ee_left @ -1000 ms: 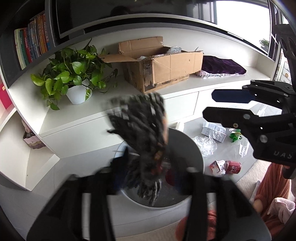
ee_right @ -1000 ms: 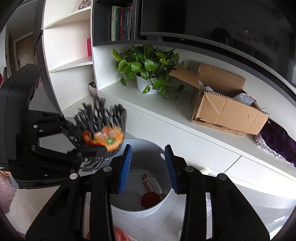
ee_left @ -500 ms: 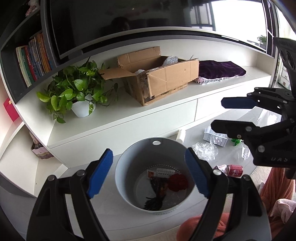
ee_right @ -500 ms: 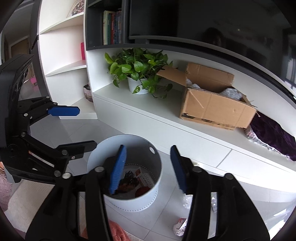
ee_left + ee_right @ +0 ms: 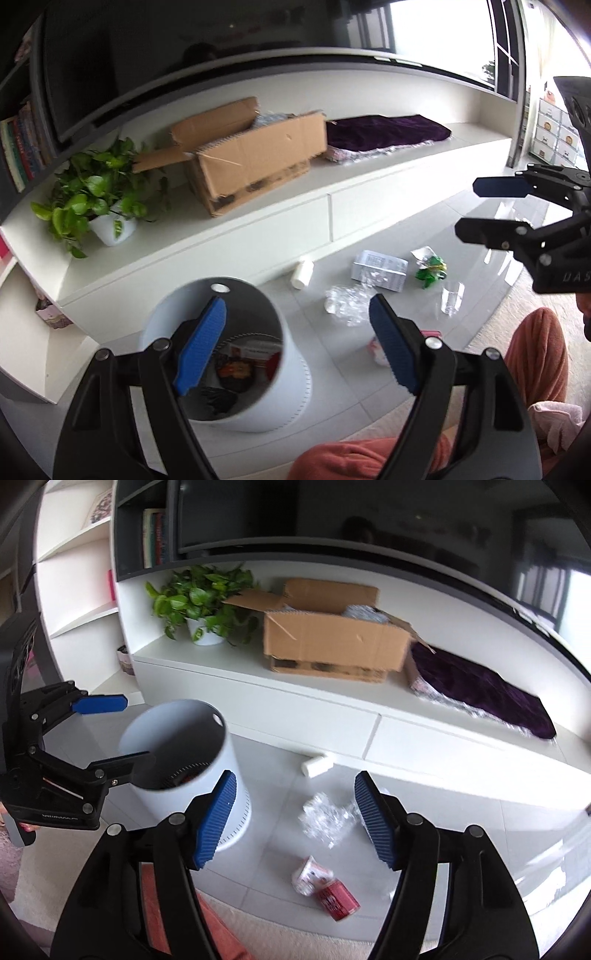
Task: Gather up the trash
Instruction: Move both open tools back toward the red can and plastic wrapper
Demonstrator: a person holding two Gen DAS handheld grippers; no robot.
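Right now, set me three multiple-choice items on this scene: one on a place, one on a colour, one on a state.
1. Where does the small white bottle lie?
A. on the floor by the cabinet base
B. inside the cardboard box
C. on the purple cloth

2. What colour is the crushed can on the floor?
A. green
B. red
C. yellow

3. What is between the fingers of the right gripper?
A. the can
B. the clear crumpled plastic
C. nothing

Key: 1 A, the bottle lies on its side on the tiles at the foot of the white cabinet. 2 B, the can's body is red, beside a white wrapper. 3 C, its jaws are opening with no thing between them; the clear plastic lies on the floor beyond.
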